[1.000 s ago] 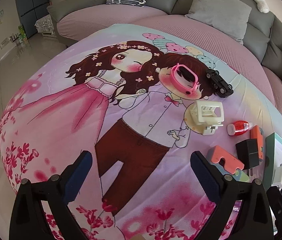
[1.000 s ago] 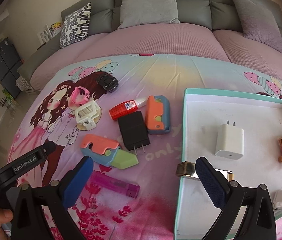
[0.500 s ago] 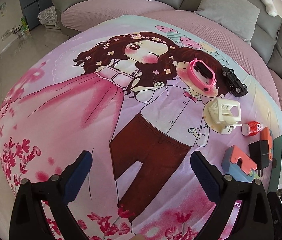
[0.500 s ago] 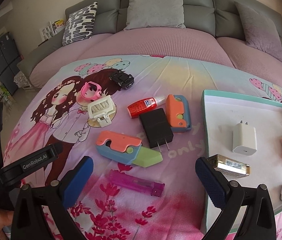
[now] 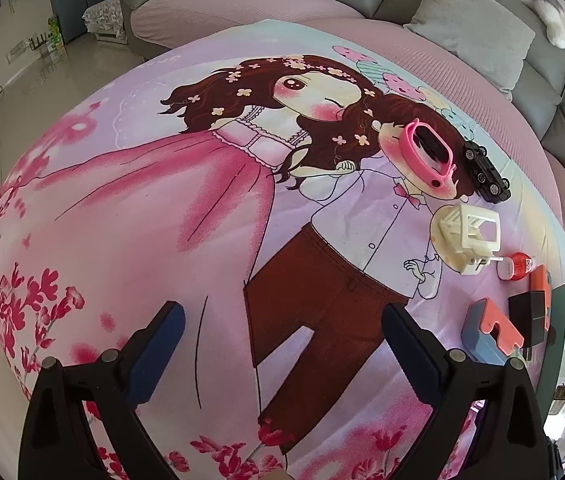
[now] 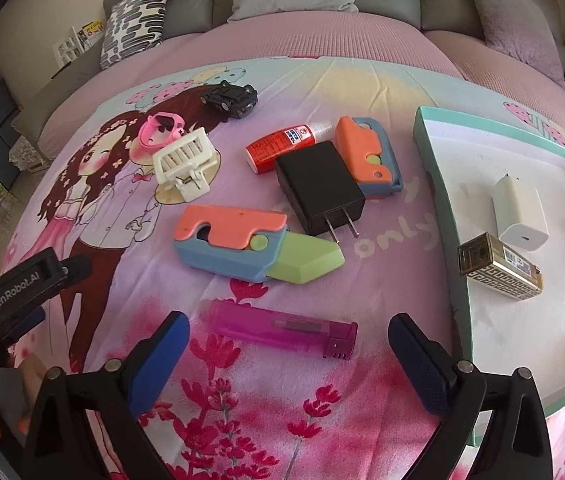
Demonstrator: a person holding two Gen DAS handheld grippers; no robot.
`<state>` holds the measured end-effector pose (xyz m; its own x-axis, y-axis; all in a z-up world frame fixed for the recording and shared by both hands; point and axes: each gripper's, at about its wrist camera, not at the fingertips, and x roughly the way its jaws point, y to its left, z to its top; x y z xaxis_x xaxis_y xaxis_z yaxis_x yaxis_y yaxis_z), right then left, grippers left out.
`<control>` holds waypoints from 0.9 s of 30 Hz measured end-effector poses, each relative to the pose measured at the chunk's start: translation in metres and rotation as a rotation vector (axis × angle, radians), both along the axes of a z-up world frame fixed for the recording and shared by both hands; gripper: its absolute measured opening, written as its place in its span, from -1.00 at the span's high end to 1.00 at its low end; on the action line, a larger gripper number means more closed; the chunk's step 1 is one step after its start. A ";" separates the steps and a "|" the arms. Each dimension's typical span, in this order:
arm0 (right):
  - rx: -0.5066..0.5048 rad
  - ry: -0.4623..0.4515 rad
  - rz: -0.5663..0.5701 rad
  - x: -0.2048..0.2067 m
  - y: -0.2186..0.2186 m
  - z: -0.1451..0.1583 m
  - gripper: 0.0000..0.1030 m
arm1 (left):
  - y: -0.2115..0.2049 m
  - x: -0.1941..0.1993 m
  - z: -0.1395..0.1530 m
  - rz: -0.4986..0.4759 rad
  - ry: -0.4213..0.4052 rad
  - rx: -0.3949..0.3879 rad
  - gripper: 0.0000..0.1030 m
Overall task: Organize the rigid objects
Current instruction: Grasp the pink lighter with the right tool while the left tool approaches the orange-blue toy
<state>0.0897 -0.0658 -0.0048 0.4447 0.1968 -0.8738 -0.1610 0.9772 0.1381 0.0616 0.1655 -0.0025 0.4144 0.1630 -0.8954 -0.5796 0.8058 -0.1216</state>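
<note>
— Two things lie fully in view inside the teal-rimmed tray (image 6: 438,184)?

— Yes: a white charger (image 6: 520,210) and a gold patterned lighter (image 6: 500,266), touching each other. More sits at the tray's right edge, cut off; I can't name it.

— And your grippers?

— My right gripper (image 6: 288,354) is spread wide, empty, over the magenta lighter (image 6: 282,330) on the cartoon sheet (image 6: 362,80). My left gripper (image 5: 282,344) is also spread, holding nothing.

— What's still outside the tray?

— A black plug adapter (image 6: 318,192), two orange-and-blue toy cutters (image 6: 230,240), a red bottle (image 6: 278,148), a white clip (image 6: 184,162), a pink ring piece (image 6: 158,130), a black toy car (image 6: 230,98).
</note>
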 end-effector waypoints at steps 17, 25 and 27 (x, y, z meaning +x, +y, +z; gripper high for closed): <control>-0.057 -0.007 -0.065 0.000 0.012 -0.012 -0.64 | -0.001 0.006 -0.005 -0.019 0.002 -0.005 -0.92; -0.014 -0.006 -0.066 0.000 0.005 -0.006 -0.64 | -0.008 0.011 -0.003 -0.043 0.001 -0.003 -0.92; -0.003 -0.019 -0.069 -0.001 0.002 -0.001 -0.63 | -0.011 0.013 -0.002 -0.054 -0.001 -0.003 -0.92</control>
<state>0.0889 -0.0639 -0.0057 0.4733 0.1624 -0.8658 -0.0953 0.9865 0.1330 0.0742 0.1543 -0.0050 0.4238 0.1377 -0.8952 -0.5353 0.8353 -0.1250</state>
